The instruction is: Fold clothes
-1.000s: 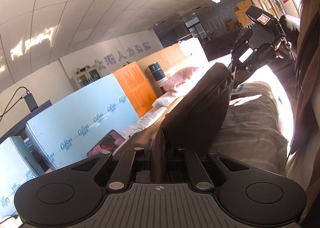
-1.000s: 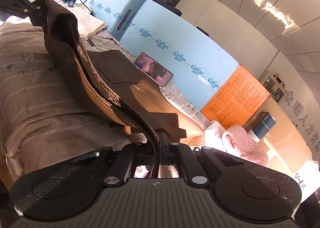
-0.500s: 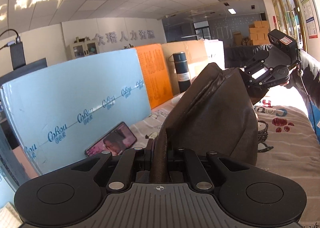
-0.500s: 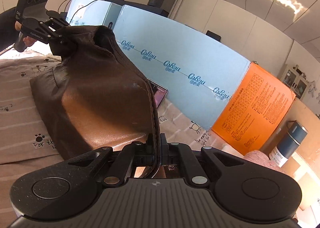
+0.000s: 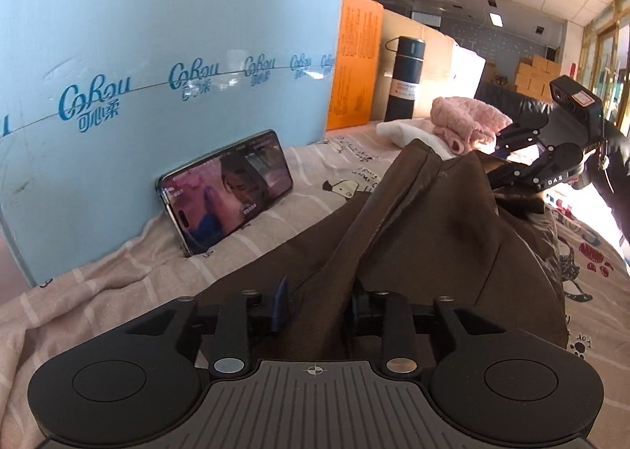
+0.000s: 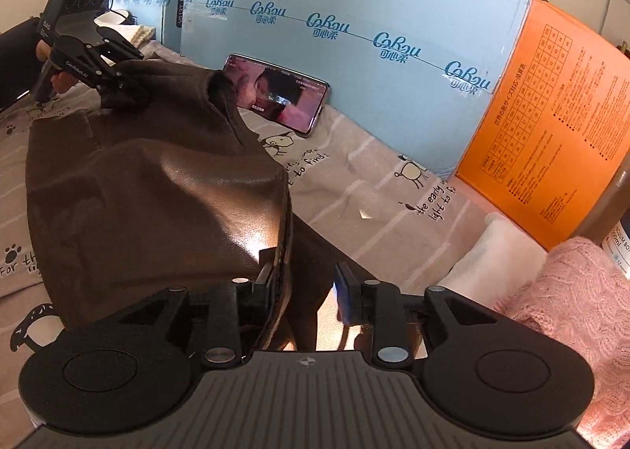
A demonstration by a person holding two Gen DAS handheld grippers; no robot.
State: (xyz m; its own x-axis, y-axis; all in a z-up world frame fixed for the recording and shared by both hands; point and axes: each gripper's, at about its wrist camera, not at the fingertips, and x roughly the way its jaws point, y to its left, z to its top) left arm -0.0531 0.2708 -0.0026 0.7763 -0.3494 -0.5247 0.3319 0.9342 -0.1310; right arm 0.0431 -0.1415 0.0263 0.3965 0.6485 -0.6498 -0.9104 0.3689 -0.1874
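A dark brown leather-like garment point(image 5: 433, 236) lies folded over on the patterned bedsheet point(image 5: 307, 169); it also shows in the right wrist view point(image 6: 149, 205). My left gripper point(image 5: 319, 307) is open, with the garment's edge lying loose between its fingers. My right gripper point(image 6: 303, 283) is open too, the garment's other corner resting against its left finger point(image 6: 265, 275). Each gripper shows in the other's view: the right one point(image 5: 512, 169) at the garment's far end, the left one point(image 6: 114, 78) likewise.
A phone point(image 5: 228, 189) with a lit screen leans on a light blue box point(image 5: 157, 55). An orange box point(image 6: 551, 134), a dark flask point(image 5: 405, 82), a pink knitted garment point(image 6: 575, 299) and a white folded cloth point(image 6: 496, 252) stand along the back.
Both grippers came down from holding the garment up in the air to the bed. Both have opened and let go of the garment, which now lies folded.
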